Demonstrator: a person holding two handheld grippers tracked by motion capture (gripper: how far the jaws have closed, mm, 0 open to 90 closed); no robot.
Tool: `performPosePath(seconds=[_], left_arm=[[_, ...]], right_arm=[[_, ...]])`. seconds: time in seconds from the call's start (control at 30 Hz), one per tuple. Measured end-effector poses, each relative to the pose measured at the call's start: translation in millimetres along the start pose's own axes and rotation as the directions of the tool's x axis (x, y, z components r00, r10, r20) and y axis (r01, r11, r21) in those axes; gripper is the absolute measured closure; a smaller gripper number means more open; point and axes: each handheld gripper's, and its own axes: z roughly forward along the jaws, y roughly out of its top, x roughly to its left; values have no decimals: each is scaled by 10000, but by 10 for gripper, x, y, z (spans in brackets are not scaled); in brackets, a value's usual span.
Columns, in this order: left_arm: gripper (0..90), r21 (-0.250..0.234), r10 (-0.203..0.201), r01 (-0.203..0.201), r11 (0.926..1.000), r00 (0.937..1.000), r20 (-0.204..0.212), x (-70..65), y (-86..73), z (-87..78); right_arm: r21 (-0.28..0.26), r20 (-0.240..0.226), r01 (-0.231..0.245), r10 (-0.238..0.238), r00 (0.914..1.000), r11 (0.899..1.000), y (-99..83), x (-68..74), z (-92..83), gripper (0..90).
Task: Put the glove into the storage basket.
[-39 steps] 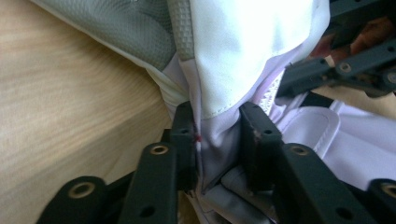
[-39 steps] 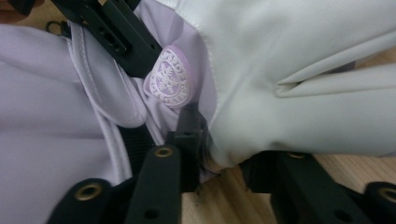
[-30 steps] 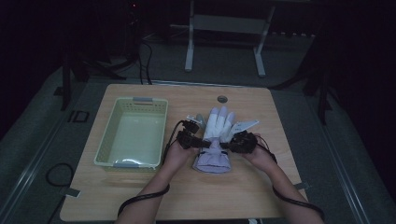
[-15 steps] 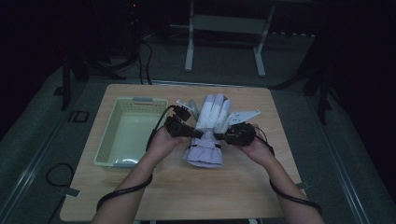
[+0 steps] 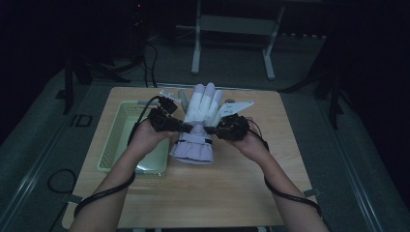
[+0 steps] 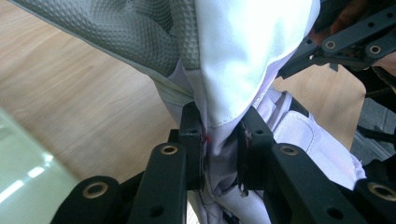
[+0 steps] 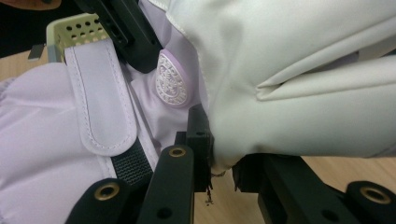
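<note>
High view: padded white-and-lilac winter glove [image 5: 199, 123], earlier flat on wooden surface [image 5: 232, 188], now raised; left hand-held gripper [image 5: 186, 127] and right hand-held gripper [image 5: 211, 130] each pinching its sides.

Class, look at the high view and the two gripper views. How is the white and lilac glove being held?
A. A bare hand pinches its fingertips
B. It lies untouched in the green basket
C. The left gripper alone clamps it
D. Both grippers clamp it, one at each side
D: the left gripper and the right gripper each pinch the fabric of the glove, one at each side, beside the green basket.
</note>
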Motion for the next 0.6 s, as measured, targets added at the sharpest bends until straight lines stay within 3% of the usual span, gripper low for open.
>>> performPosePath(seconds=[0.27, 0.47, 0.5, 0.6], left_arm=[[756, -196, -19, 8, 9998, 9985, -548, 155, -108, -274], [755, -207, -186, 173, 9996, 9979, -622, 329, -267, -500], [755, -151, -230, 219, 9996, 9971, -731, 400, -332, -596], [754, -161, -340, 327, 9993, 9957, -862, 481, -414, -705]], right_arm=[[62, -62, -71, 71, 10000, 10000, 270, 99, 211, 795], [92, -273, 127, -125, 9995, 9999, 462, 227, 449, 795], [88, -325, 135, -132, 9994, 9999, 485, 240, 482, 795], [166, -549, 69, -60, 9985, 9998, 622, 330, 682, 795]])
